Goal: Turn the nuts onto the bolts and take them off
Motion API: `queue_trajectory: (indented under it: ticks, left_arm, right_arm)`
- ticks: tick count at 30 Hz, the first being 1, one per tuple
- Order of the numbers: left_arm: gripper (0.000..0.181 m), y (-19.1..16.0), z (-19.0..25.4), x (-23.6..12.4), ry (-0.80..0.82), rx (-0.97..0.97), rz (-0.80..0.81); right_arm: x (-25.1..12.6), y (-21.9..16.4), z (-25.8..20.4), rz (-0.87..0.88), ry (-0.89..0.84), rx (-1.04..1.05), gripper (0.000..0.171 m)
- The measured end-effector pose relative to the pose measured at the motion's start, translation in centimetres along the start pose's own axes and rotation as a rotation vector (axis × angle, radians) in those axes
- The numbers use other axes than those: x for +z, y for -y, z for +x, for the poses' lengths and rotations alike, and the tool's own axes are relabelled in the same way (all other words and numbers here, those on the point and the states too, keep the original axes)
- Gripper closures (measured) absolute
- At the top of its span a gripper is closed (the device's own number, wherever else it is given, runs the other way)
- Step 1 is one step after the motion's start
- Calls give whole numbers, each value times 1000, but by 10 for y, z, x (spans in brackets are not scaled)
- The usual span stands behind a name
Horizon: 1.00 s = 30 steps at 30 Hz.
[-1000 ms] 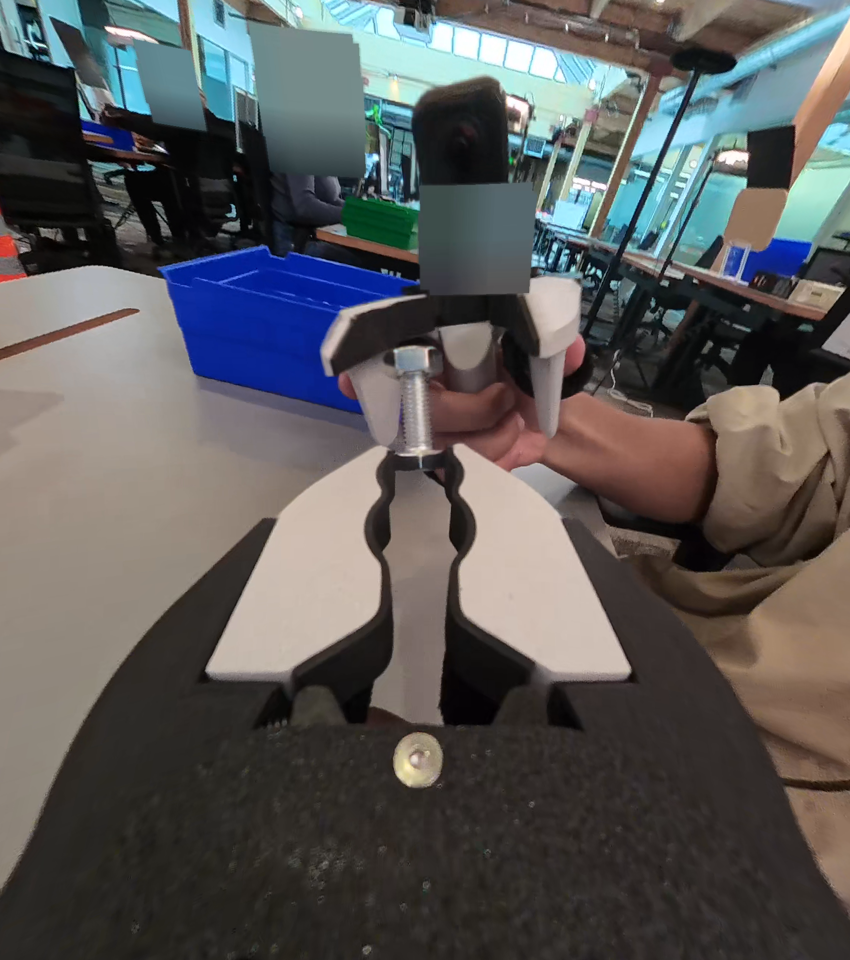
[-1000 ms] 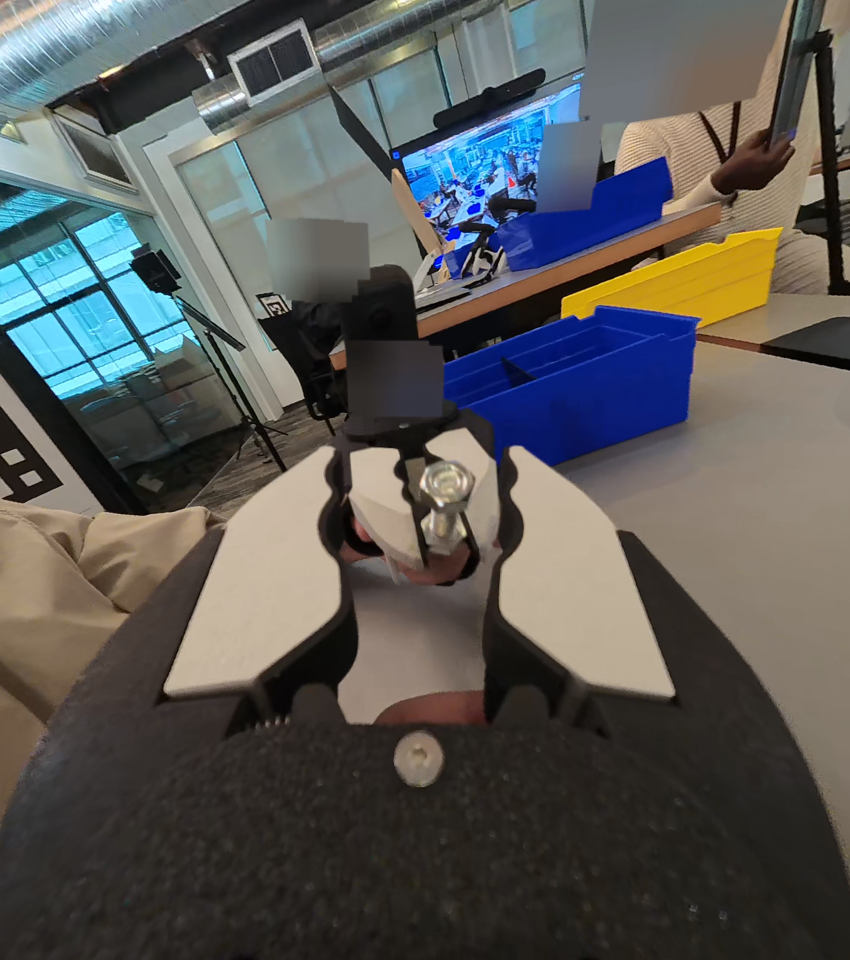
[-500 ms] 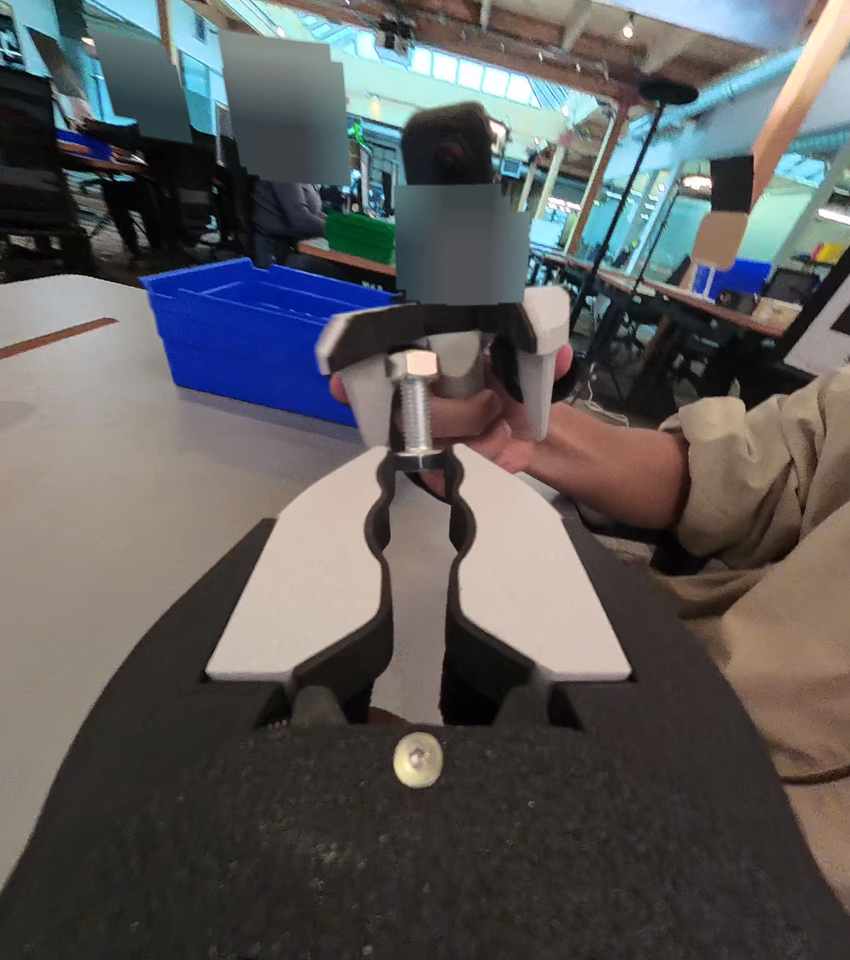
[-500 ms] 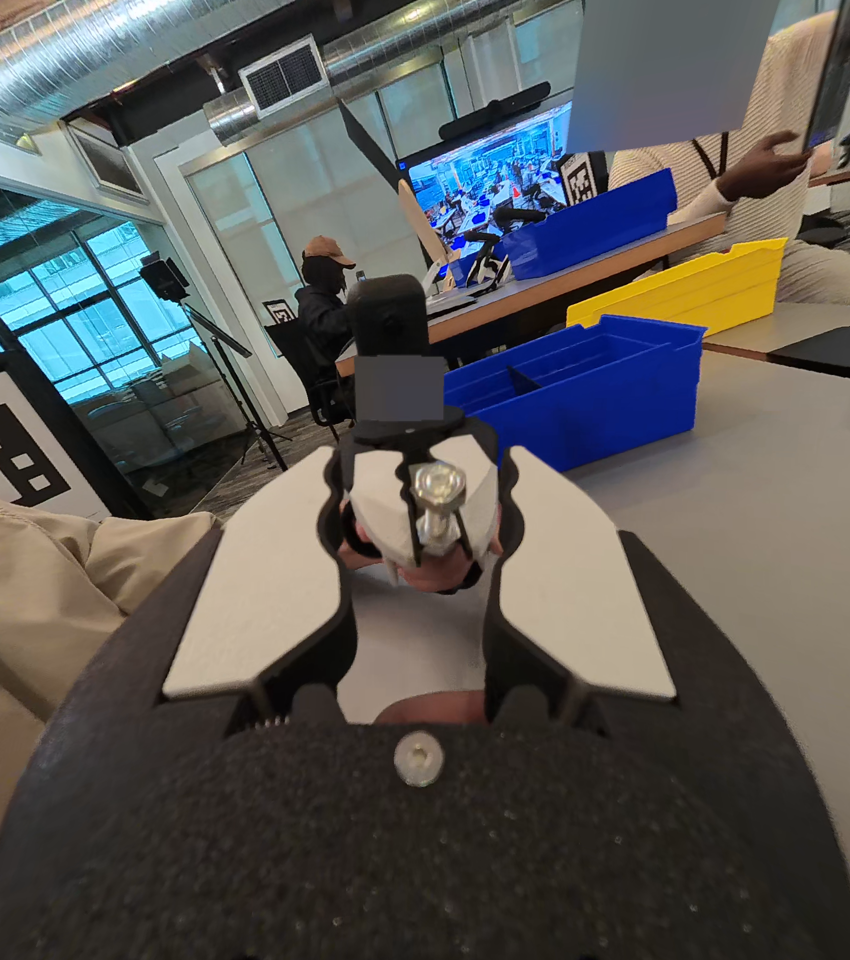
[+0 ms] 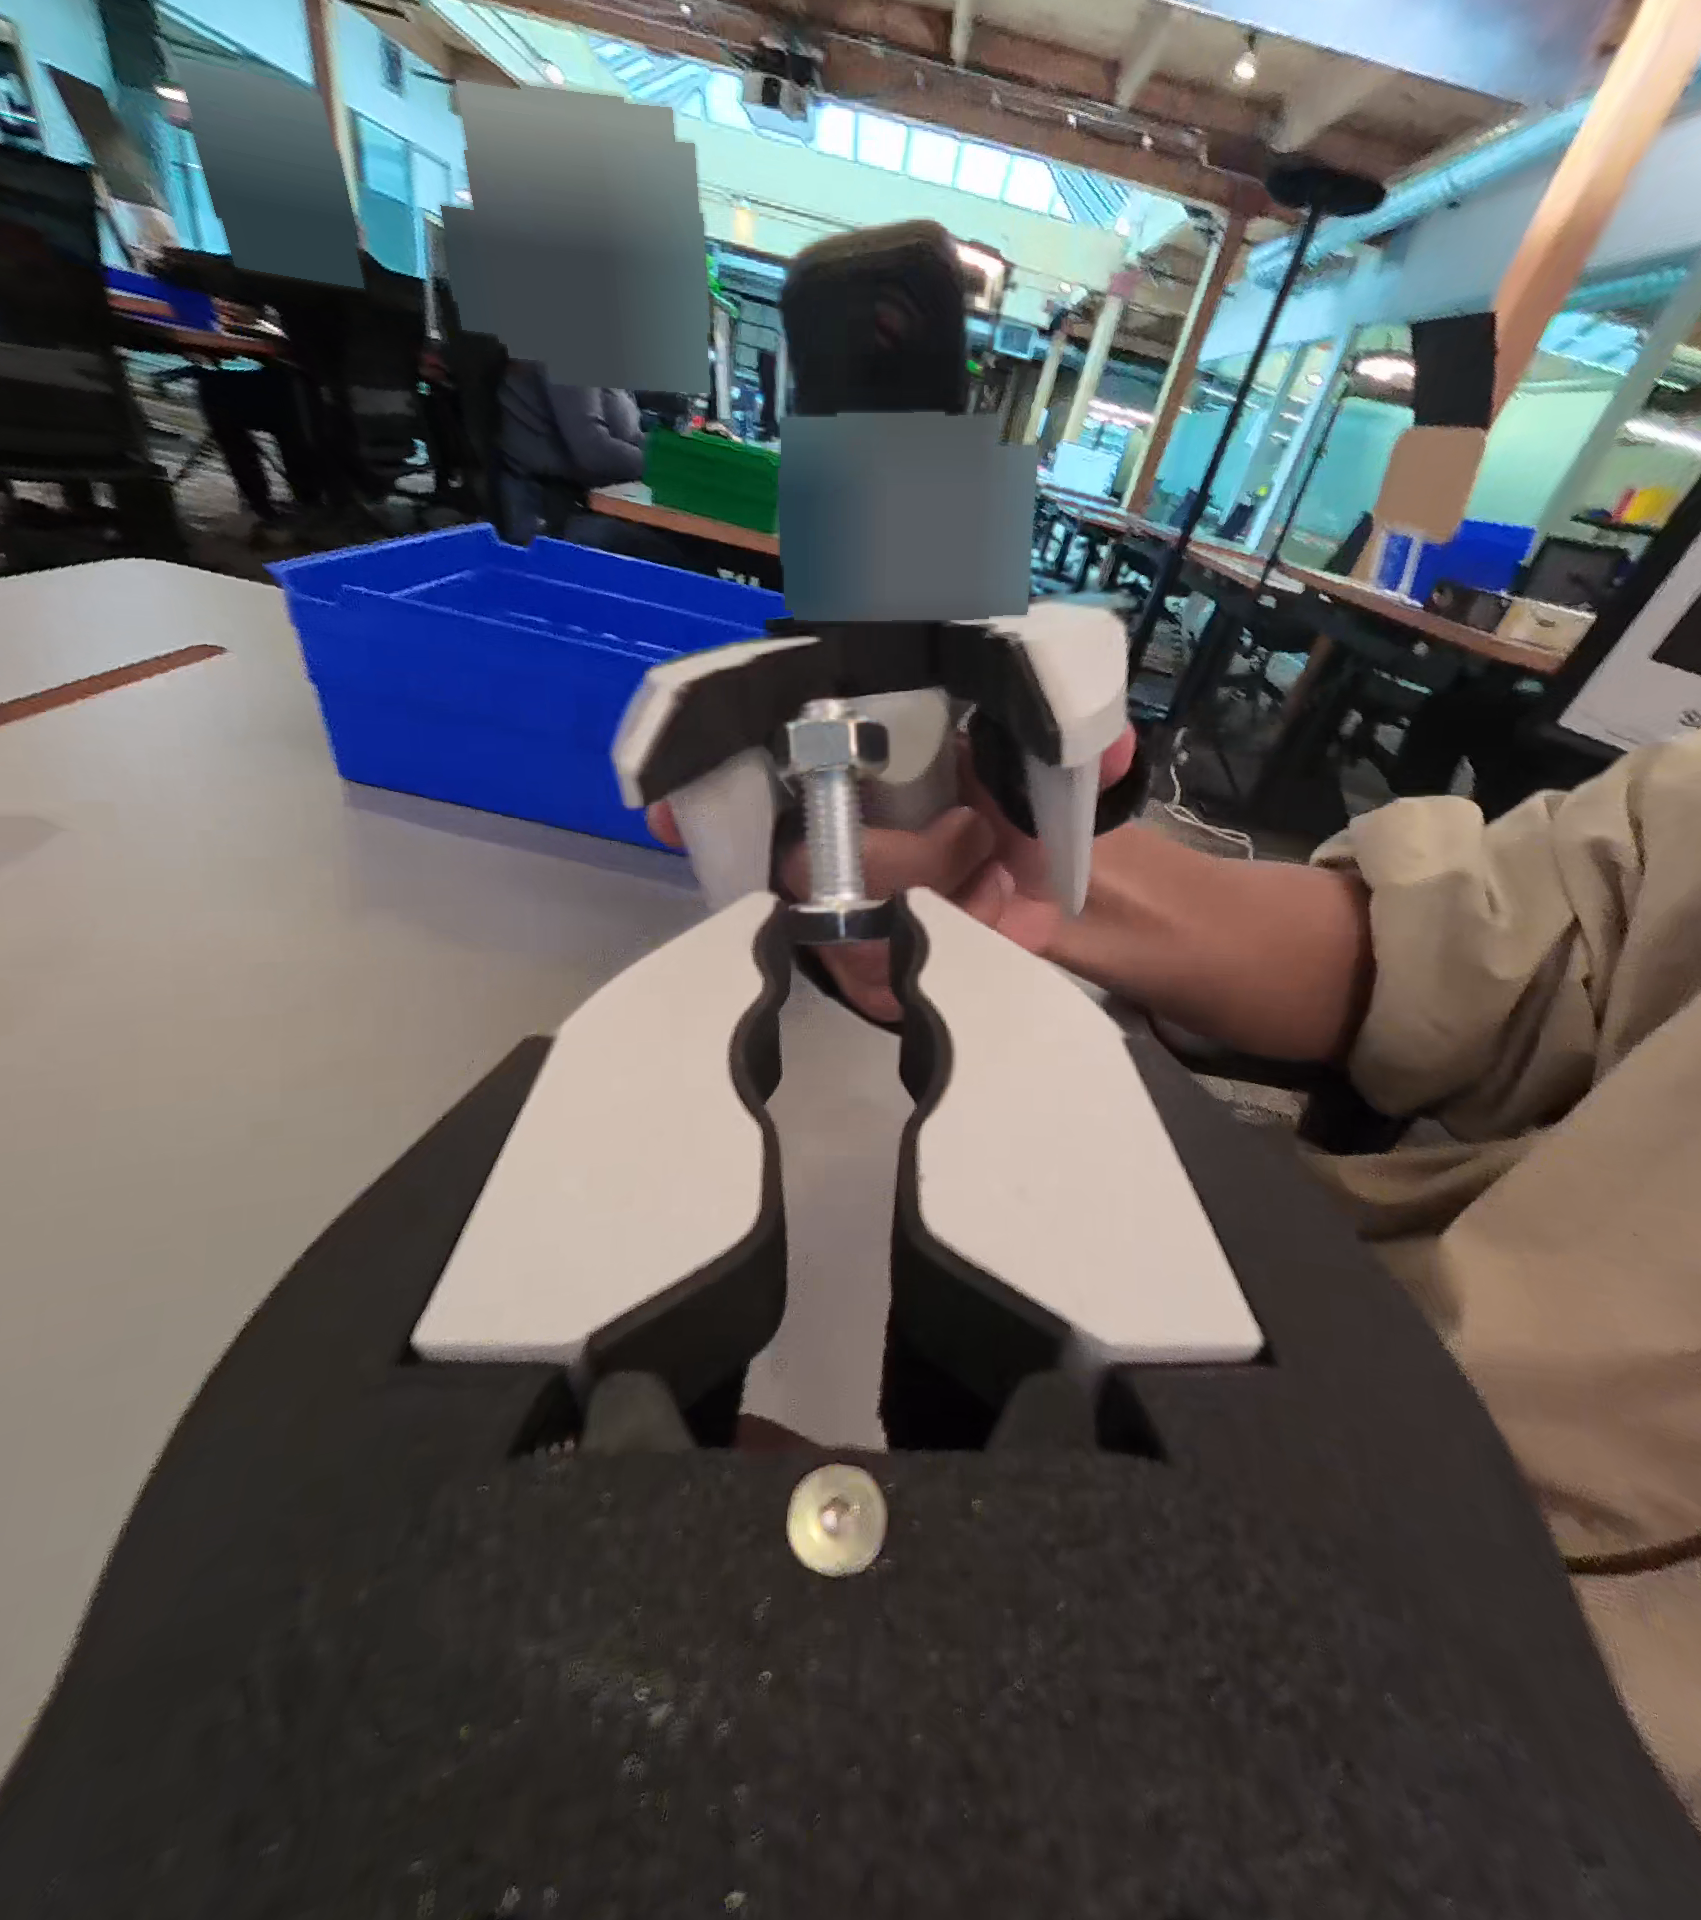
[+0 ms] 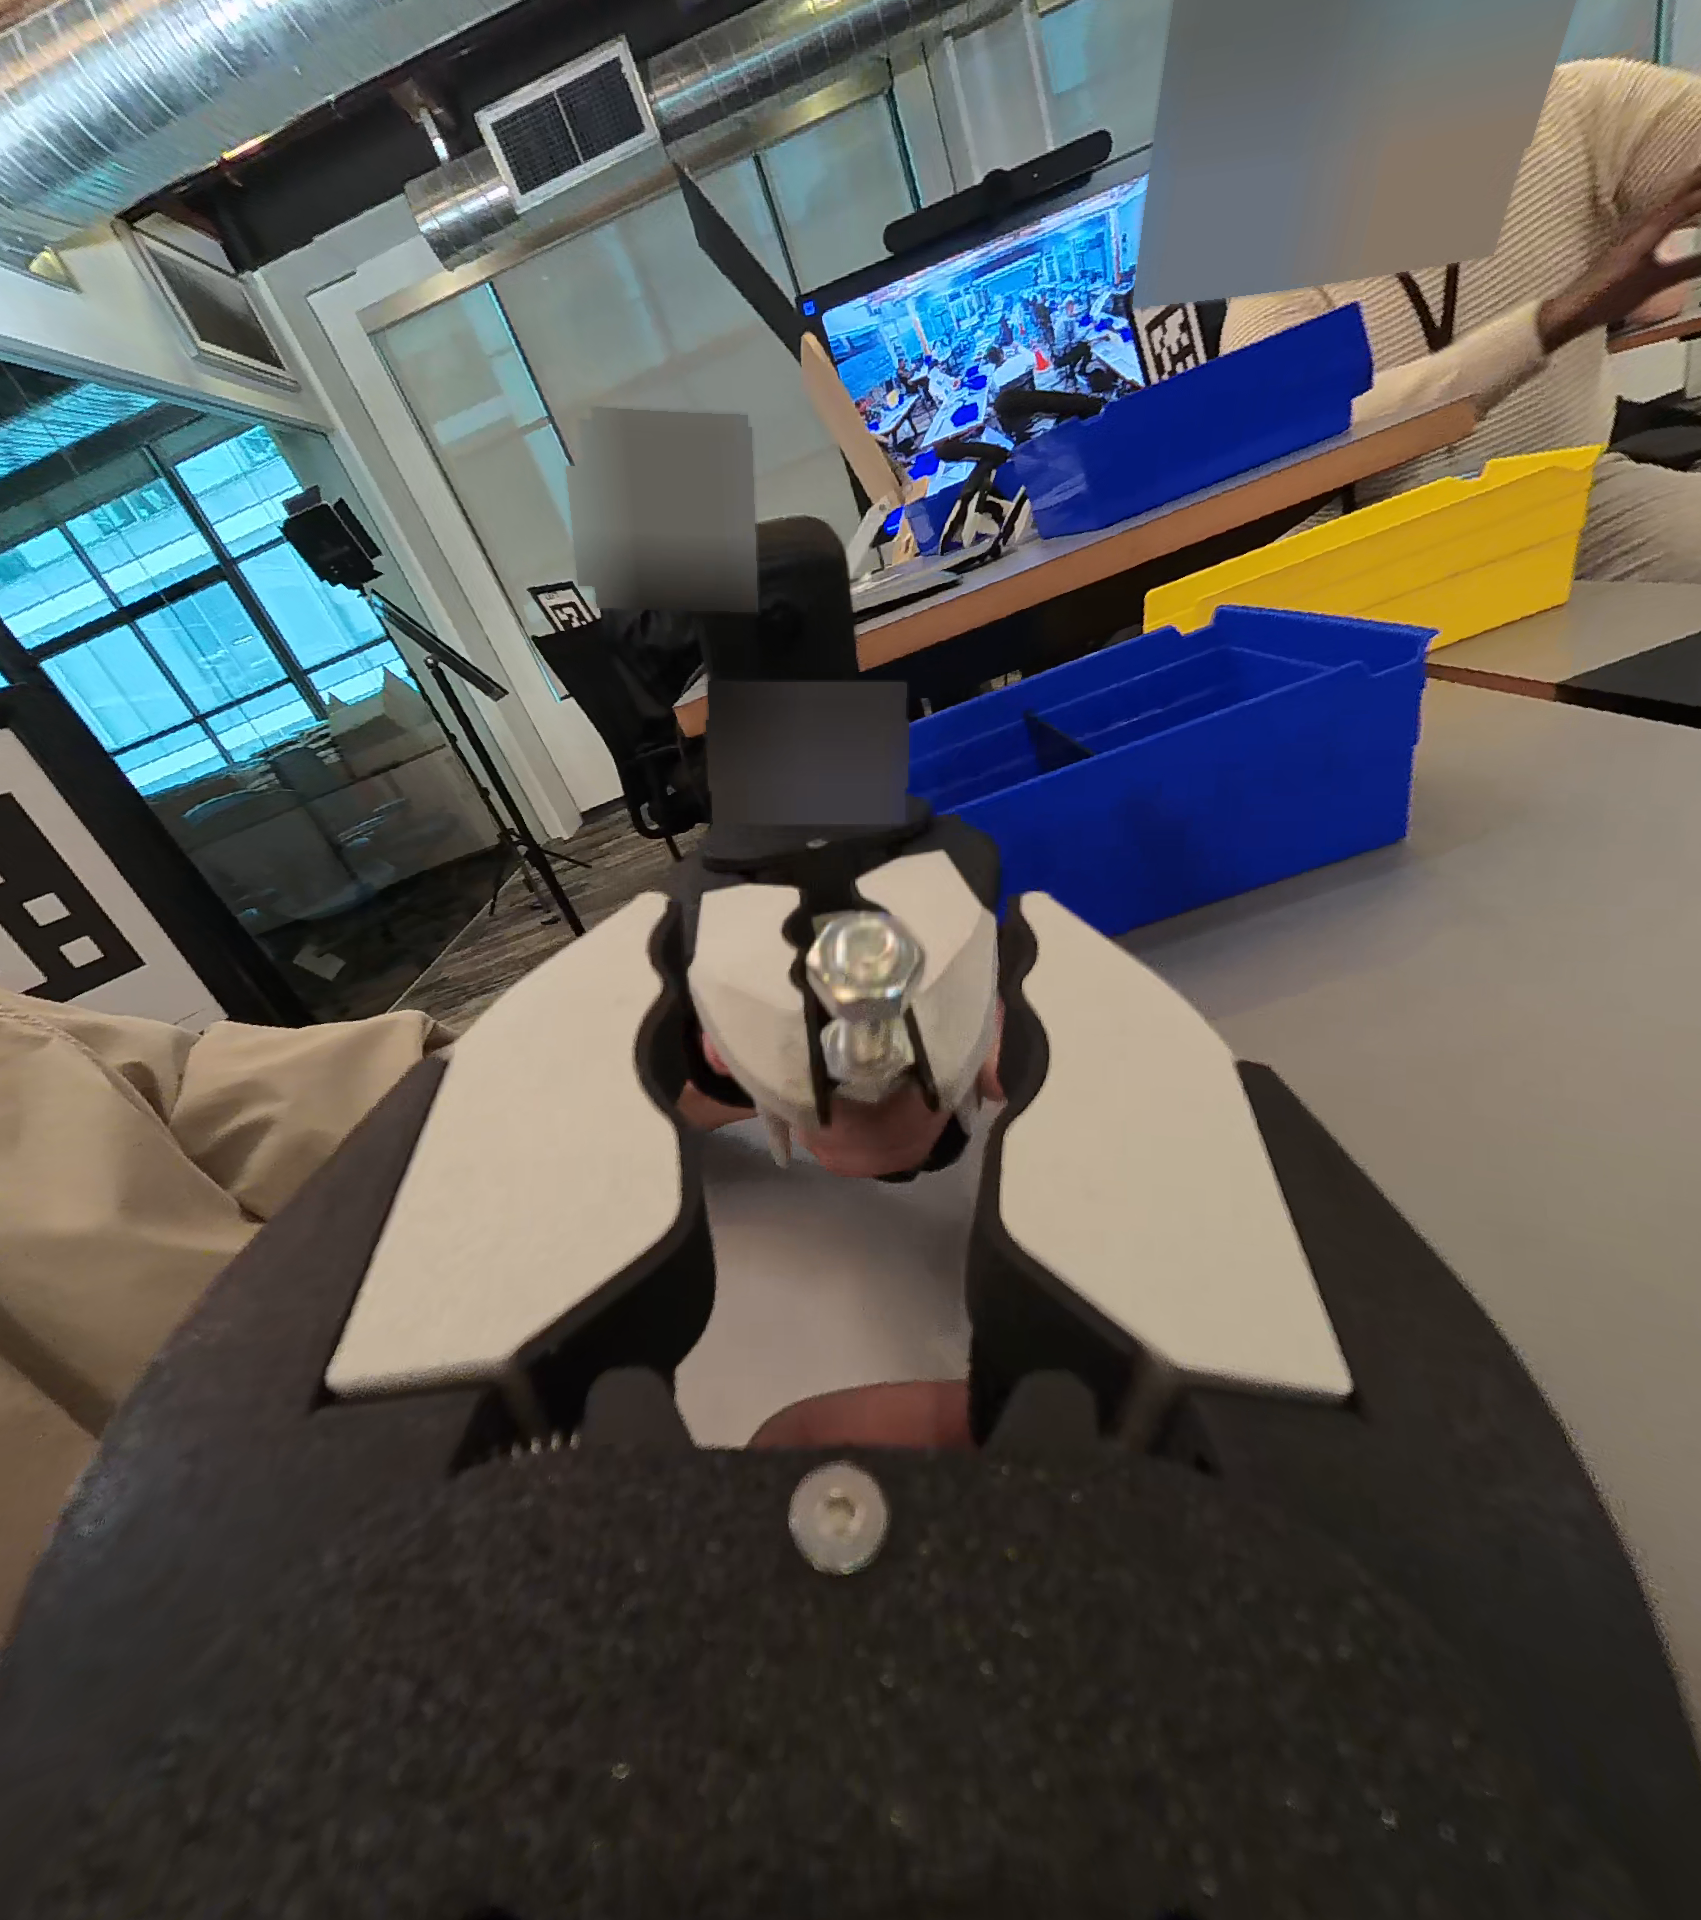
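A silver bolt [image 5: 830, 831] stands upright above the grey table [image 5: 202, 987]. My left gripper [image 5: 838, 925] is shut on its lower hex end. A hex nut [image 5: 830, 743] sits at its top end. My right gripper [image 5: 893, 873] faces the left one and is open, with its white fingers [image 5: 721, 831] on either side of the nut end, apart from it. In the right wrist view my right gripper [image 6: 841, 925] is wide open, and the nut [image 6: 861, 971] and the left gripper [image 6: 867, 1081] show between its fingers. A hand [image 5: 1085, 914] holds the right gripper.
A blue bin [image 5: 513, 675] stands on the table behind the grippers and also shows in the right wrist view [image 6: 1189, 790]. A yellow bin [image 6: 1397, 551] sits farther back. A beige sleeve [image 5: 1552, 1039] lies at the right. People sit at desks behind. The grippers are tip to tip, or close to it.
The right wrist view has shifted and tilted a little around the nut end, its gripper still open. The left gripper stays shut on the bolt. A person in the background moved an arm.
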<state>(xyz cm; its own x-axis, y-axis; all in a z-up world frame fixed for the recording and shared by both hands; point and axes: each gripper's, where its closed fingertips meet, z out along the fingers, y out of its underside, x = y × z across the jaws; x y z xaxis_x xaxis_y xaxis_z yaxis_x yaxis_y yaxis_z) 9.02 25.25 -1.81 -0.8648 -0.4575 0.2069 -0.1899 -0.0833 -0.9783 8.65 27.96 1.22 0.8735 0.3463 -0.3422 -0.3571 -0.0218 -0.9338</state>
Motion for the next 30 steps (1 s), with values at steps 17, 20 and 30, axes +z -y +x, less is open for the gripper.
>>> queue_trajectory:
  ticks: [17, 20, 30]
  left_arm:
    - [163, 12, -25, -27, 84, -34, 57]
    - [163, 11, -26, -27, 85, -38, 50]
    - [164, -33, -5, -36, 73, 234, -448]
  right_arm:
    - [-16, 13, 9, 12, -49, -20, 118]
    - [-18, 14, 9, 14, -48, -20, 118]
    - [-18, -36, 11, -392, -148, -377, 123]
